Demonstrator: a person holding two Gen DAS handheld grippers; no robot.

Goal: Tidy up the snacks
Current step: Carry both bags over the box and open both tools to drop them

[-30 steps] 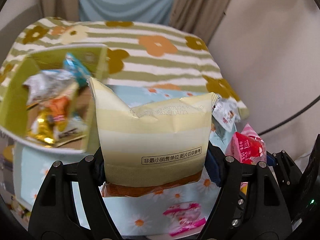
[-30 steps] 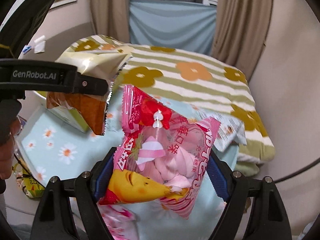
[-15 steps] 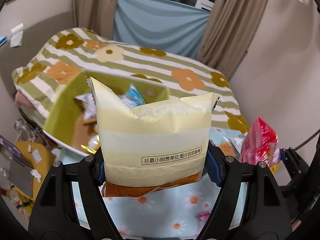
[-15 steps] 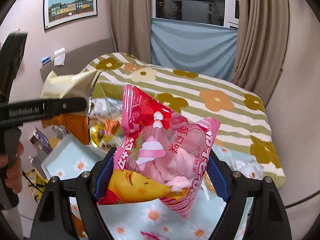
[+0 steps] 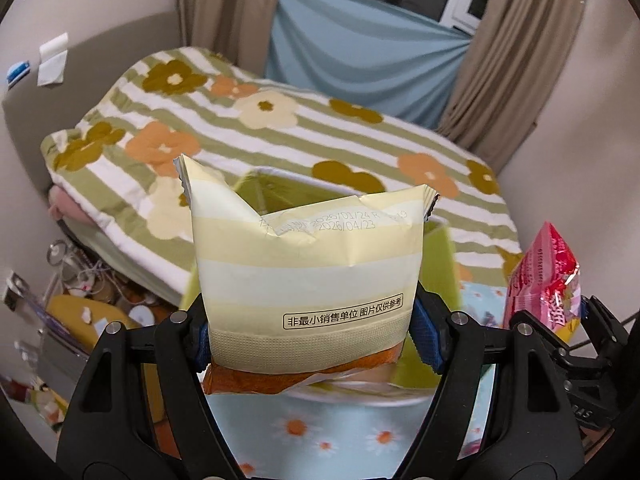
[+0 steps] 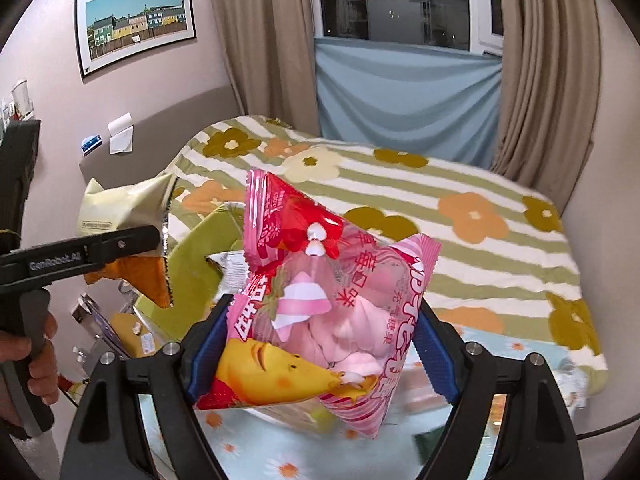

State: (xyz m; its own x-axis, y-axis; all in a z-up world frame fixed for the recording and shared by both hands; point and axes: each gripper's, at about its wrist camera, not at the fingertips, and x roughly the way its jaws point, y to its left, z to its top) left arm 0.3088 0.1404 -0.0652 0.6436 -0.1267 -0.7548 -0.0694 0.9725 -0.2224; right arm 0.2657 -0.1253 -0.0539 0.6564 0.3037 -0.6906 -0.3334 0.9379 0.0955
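Note:
My left gripper (image 5: 308, 340) is shut on a pale yellow striped snack bag (image 5: 304, 276) with an orange bottom, held upright over the green box (image 5: 436, 276). The bag hides most of the box's inside. My right gripper (image 6: 320, 356) is shut on a pink marshmallow bag (image 6: 332, 304), held in the air to the right of the green box (image 6: 192, 264). In the right wrist view the left gripper (image 6: 100, 248) and the yellow bag (image 6: 124, 208) appear at the left, with a person's hand (image 6: 24, 364) on its handle. The pink bag (image 5: 544, 276) shows at the right edge of the left wrist view.
A bed with a green striped flowered quilt (image 5: 280, 120) lies behind the box. The box stands on a light blue daisy-print cloth (image 5: 320, 428). Clutter lies on the floor (image 5: 80, 300) to the left. Curtains (image 6: 400, 88) and a window fill the far wall.
Both grippers swung left and rose with their bags still gripped. The green box slid from the left of the left wrist view to behind the yellow bag. More wall and window show.

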